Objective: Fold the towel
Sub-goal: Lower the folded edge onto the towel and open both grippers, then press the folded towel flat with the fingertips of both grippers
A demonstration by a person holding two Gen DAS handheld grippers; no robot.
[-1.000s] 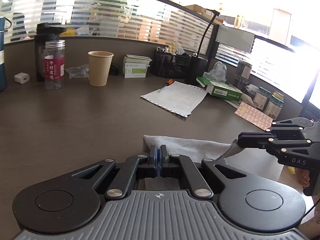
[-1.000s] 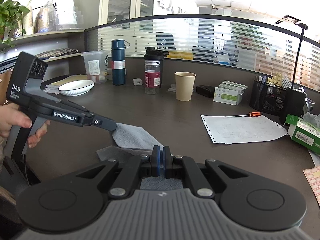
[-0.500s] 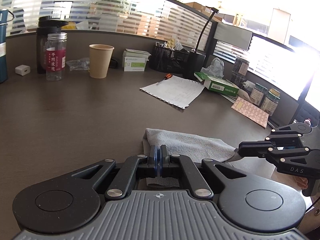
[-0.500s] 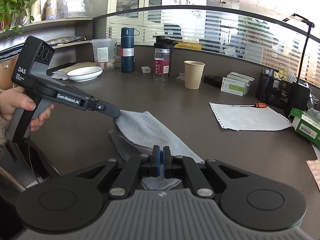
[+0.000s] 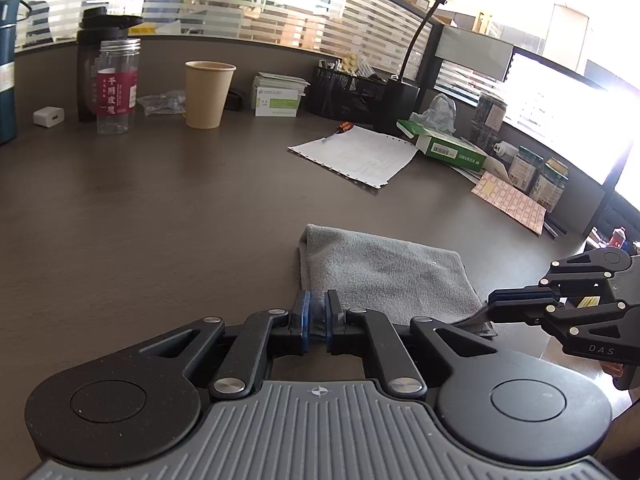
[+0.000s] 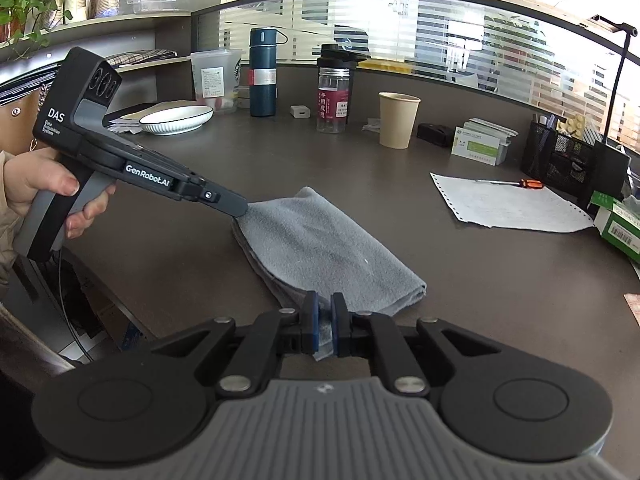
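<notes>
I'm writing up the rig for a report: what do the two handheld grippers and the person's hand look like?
Both are matte black. The left gripper has a grey trigger handle, white "DAS" and "GenRobot.AI" lettering, and a thin black cable below. The right gripper also shows "DAS". Finger pads are blue, above a ribbed grey plate. The bare hand wears a beige sleeve.

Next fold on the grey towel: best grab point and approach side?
Grip the towel at its two near-edge corners, coming in low from the desk-edge side. It lies flat, layered edges facing the person; both jaws already pinch those corners, folded edge far.
</notes>
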